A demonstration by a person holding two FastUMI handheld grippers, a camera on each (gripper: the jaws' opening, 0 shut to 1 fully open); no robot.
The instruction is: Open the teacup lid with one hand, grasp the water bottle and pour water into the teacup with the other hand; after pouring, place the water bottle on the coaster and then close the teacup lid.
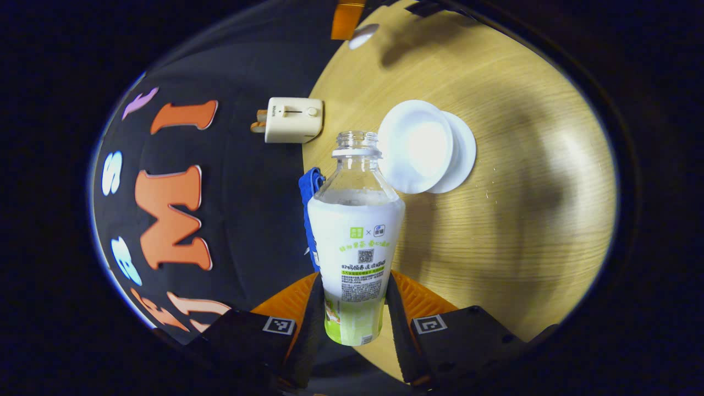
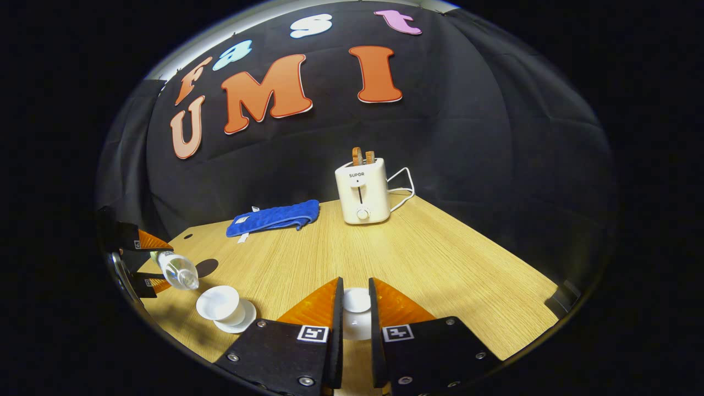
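My left gripper (image 1: 355, 280) is shut on a clear water bottle (image 1: 356, 231) with a white and green label and no cap. The bottle is tipped over, its mouth close to the rim of the white teacup (image 1: 415, 146), which stands uncovered on its saucer (image 1: 462, 157). In the right gripper view the tilted bottle (image 2: 177, 269) hangs just left of the cup (image 2: 219, 302), in the left gripper (image 2: 144, 263). My right gripper (image 2: 356, 283) is shut on the white teacup lid (image 2: 356, 305) above the table. A dark round coaster (image 2: 207, 268) lies behind the cup.
A cream toaster (image 2: 363, 190) with its cord stands at the back of the wooden table (image 2: 440, 264). A folded blue cloth (image 2: 275, 217) lies to its left near the back edge. The toaster (image 1: 294, 120) and cloth (image 1: 311, 184) also appear beyond the bottle.
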